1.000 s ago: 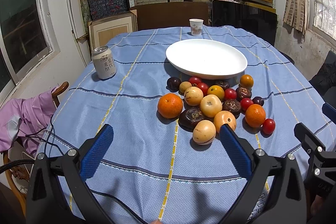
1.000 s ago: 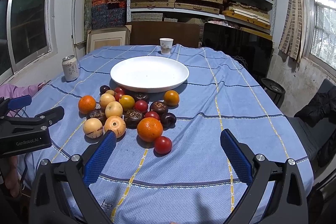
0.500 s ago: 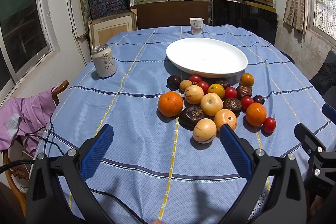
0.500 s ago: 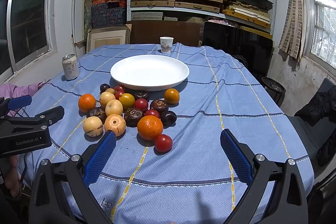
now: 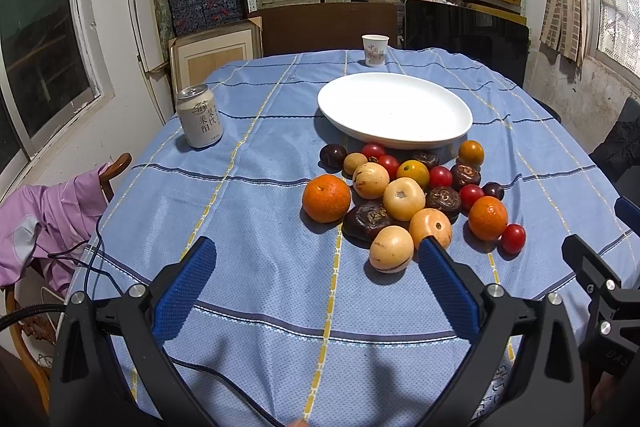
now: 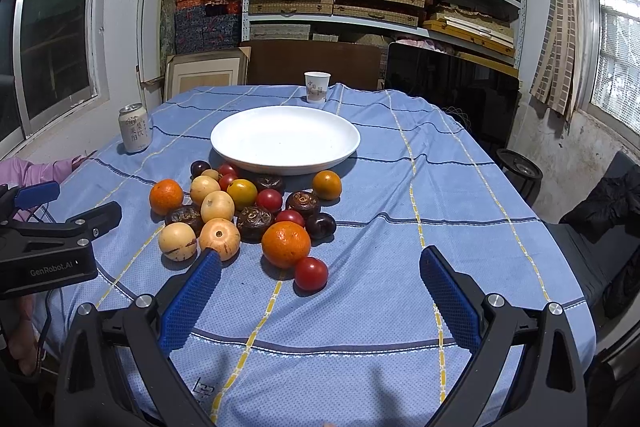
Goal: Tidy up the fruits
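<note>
Several fruits lie heaped on the blue tablecloth just in front of an empty white plate (image 5: 394, 109) (image 6: 285, 139): oranges (image 5: 326, 198) (image 6: 286, 244), pale yellow round fruits (image 5: 391, 249) (image 6: 177, 241), dark brown ones (image 5: 366, 221) and small red tomatoes (image 6: 311, 273) (image 5: 513, 238). My left gripper (image 5: 318, 261) hovers open over the cloth, short of the heap, holding nothing. My right gripper (image 6: 318, 269) is open too, its left fingertip close by a pale fruit, with the red tomato lying ahead between the fingers. Each gripper shows at the edge of the other's view.
A drink can (image 5: 200, 122) (image 6: 135, 127) stands at the left of the table, a paper cup (image 5: 375, 50) (image 6: 317, 87) at the far edge. A chair with pink cloth (image 5: 48, 211) sits at the near left. Shelves of boxes line the back wall.
Both grippers have drifted slightly forward toward the fruit heap, which sits a little closer in both views. Their jaws stay open and no fruit has moved.
</note>
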Tool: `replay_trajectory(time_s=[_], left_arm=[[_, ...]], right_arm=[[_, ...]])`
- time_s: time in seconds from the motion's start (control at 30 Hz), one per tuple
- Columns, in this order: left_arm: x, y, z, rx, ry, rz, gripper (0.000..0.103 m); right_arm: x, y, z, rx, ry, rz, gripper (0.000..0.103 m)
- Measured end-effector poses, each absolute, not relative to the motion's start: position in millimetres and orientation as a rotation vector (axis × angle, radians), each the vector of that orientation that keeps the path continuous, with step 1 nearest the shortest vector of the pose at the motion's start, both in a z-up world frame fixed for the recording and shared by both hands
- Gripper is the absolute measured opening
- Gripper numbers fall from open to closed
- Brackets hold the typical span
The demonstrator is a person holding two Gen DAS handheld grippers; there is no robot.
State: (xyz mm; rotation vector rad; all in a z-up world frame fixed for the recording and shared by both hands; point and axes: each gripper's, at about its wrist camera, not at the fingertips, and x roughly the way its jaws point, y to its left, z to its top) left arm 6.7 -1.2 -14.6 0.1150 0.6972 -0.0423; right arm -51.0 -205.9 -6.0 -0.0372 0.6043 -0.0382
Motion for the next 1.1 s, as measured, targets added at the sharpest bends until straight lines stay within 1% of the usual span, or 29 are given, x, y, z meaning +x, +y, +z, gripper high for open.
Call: replay_trajectory(time_s=[0.37,0.77,0.9,1.1], left_arm=[[6.2,-0.3,-16.5,0.114,0.700,-0.043,0.099],[15.7,2.9,-24.1,0.092,0.743,-0.063,0.099],[32.9,17.5,-32.8,0.073,0.782,-0.063,0.099],[65.6,42.2,-46.7,-0.043,0.843,-0.070,0.099]], right_arm=[[-51.3,-203.9,-3.5,-0.049,0.598,-0.024,0.100],[-46.8,-202.8,-8.1,-0.055,0.606,-0.021,0.100],[-38.9,-209.6,-17.6,-0.046,0.654,-0.009,0.100],[-26.2,-224.4,-34.2,0.003,0.726,-0.024,0.100]])
